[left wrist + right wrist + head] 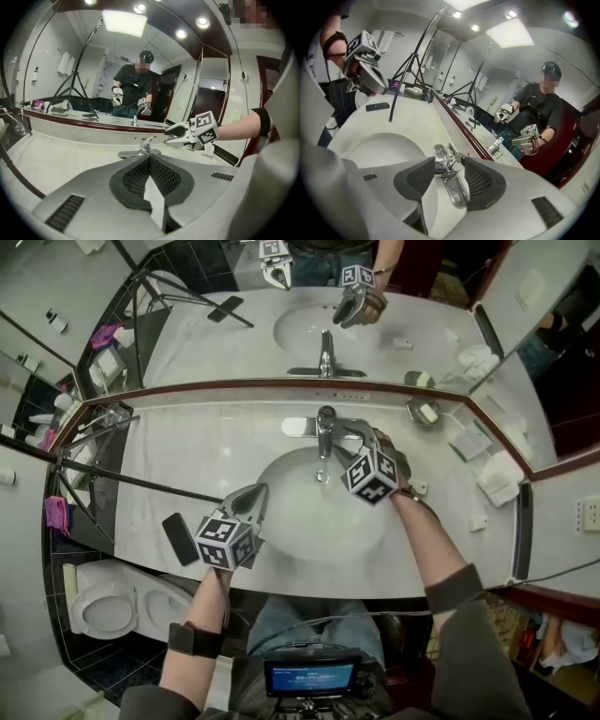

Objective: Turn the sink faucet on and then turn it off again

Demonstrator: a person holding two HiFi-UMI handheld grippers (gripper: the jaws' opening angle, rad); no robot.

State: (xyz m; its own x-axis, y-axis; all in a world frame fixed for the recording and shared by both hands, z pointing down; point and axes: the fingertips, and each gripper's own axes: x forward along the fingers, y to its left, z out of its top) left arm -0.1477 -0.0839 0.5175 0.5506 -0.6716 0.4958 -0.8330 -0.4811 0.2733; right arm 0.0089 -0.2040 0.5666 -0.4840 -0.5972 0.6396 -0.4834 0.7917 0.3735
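Left tongs (251,501) pressed together, nothing in them, over the near-left rim of the sink (309,535). A black phone (179,538) lies flat on the counter (187,460) just left of them. Further back, the right tongs (449,164) are spread wide, one jaw either side of the chrome faucet (325,427); pads not clamped on it. The faucet stands at the sink's back edge, centre, below the mirror (225,343). A soap dish (424,412) sits to its right by the mirror.
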